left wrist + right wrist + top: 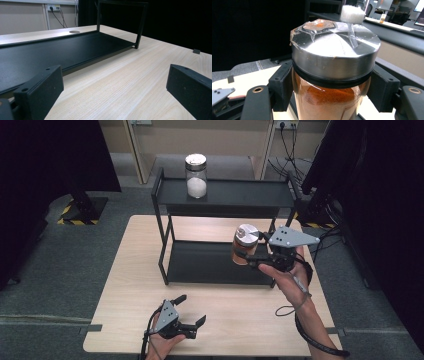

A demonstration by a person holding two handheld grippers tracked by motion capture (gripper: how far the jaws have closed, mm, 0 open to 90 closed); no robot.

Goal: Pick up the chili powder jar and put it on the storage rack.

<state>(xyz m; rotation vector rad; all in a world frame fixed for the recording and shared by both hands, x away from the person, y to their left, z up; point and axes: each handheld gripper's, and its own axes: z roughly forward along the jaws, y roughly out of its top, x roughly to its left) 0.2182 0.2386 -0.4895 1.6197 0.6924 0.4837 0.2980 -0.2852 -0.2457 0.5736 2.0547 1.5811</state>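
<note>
Orange powder fills the glass jar (245, 245) clamped between the jaws of the right tongs (250, 261), which grip it just under its steel lid (335, 47). Held upright and off the desk (125, 290), the jar hangs beside the right end of the black shelf rack (220, 195), above the lower tier, probably so it can be set onto a tier without tipping. Beyond those tongs, on the top tier, stands a second jar (196, 175) holding white powder. The left tongs (192, 312) rest low over the desk's near edge, jaws apart and holding nothing, likely kept clear of the rack.
</note>
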